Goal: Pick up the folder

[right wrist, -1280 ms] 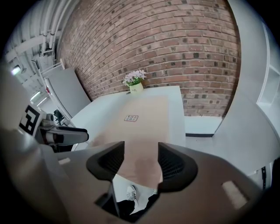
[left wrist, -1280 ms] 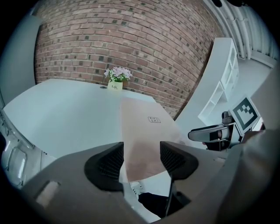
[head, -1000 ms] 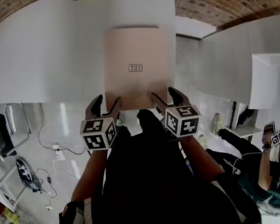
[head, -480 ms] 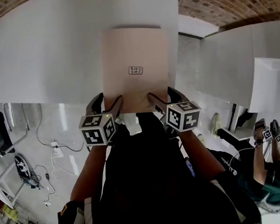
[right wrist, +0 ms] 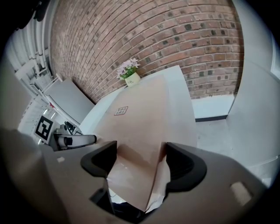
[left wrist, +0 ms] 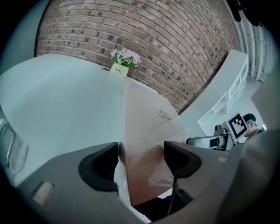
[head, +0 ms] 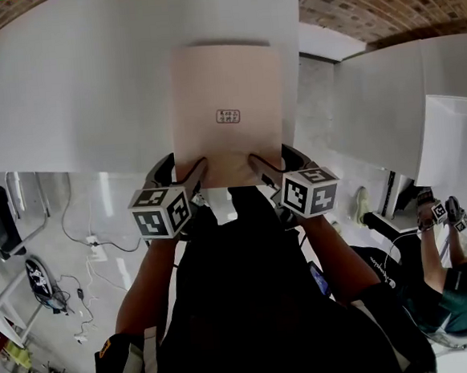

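Brackets near corners of folder (head: 225, 102) with left claw (head: 184, 166) and right claw (head: 272, 156), both wide; runs lengthwise ahead on tabletop (head: 73, 90).

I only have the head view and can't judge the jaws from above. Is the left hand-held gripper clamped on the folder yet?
Observer: No. The left hand-held gripper has just been opening. Its jaws stand wide apart, with a near corner of the folder between them, unclamped.
Operator: And the right one?
Observer: The same. The right hand-held gripper has just been opening, with its jaws wide. The other near corner lies between them, not pinched.
Operator: Something is cut off at my top edge, beyond the folder.
Observer: That is a small pot of flowers at the far edge of the table, by the brick wall.
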A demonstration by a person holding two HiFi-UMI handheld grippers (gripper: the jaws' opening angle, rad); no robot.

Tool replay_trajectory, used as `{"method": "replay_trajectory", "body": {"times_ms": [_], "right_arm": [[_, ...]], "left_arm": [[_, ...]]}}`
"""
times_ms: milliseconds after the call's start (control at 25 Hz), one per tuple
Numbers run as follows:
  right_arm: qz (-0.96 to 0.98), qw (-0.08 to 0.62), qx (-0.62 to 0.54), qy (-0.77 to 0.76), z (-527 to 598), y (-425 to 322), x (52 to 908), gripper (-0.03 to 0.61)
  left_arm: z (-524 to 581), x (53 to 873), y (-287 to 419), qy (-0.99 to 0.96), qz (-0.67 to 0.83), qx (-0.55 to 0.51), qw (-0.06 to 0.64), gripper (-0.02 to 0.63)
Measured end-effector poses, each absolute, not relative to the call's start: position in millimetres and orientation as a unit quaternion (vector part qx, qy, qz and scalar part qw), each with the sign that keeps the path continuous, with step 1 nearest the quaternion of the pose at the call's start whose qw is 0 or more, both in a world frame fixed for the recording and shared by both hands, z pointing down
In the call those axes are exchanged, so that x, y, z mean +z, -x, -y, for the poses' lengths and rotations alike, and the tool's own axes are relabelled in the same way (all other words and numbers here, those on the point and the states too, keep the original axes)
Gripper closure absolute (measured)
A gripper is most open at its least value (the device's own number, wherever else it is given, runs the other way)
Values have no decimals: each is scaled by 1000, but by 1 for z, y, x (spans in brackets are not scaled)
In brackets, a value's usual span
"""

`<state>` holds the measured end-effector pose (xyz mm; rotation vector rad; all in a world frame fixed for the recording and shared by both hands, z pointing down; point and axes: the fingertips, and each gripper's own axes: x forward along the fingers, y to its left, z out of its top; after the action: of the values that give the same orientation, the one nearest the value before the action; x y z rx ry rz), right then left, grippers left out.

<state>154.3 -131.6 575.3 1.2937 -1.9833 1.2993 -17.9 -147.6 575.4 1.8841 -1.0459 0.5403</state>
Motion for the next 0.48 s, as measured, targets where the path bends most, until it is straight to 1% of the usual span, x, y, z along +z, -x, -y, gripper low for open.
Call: {"method": "replay_trajectory", "body": {"times_ms": [240, 480], "right_arm": [[716, 222, 455, -481, 131, -152, 568, 230], [719, 207, 443, -494, 131, -150, 555, 233]], "left_arm": [[147, 571, 19, -763, 422, 217, 439, 296], [150, 555, 20, -775, 430, 208, 413, 296]]}}
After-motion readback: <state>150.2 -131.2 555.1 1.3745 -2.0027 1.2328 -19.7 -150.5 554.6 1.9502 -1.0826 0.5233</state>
